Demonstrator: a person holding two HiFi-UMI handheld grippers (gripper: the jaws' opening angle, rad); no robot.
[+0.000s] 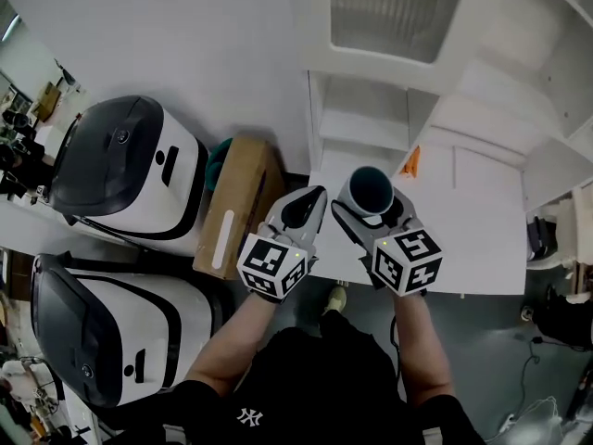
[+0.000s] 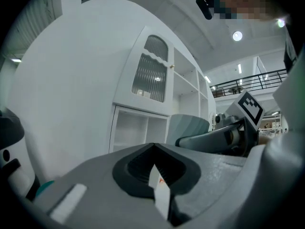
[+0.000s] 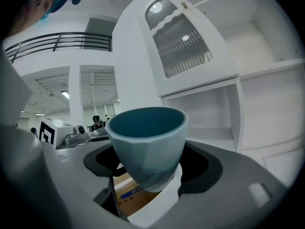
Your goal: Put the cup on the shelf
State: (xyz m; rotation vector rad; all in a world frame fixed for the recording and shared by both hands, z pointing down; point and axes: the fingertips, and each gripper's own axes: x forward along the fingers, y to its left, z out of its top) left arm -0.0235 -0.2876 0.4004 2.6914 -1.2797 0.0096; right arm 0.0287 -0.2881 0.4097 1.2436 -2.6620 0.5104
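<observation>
The right gripper (image 3: 147,173) holds a teal faceted cup (image 3: 145,140) upright, its jaws pressed against the cup's lower body on both sides, with the open mouth facing up. In the head view the cup (image 1: 369,191) hangs over the near left corner of the white bench (image 1: 482,248), clear of the surface, in front of the open compartments of the white shelf unit (image 1: 371,109) that stands along the bench's far edge. The left gripper (image 1: 310,202) sits just beside the right gripper (image 1: 375,211), off the bench's left edge; its jaws are pressed together with nothing between them, as the left gripper view shows (image 2: 155,151). A cardboard box (image 1: 236,202) stands on end beyond the bench's left edge, and two white-and-black machine housings (image 1: 130,170) lie further left.
</observation>
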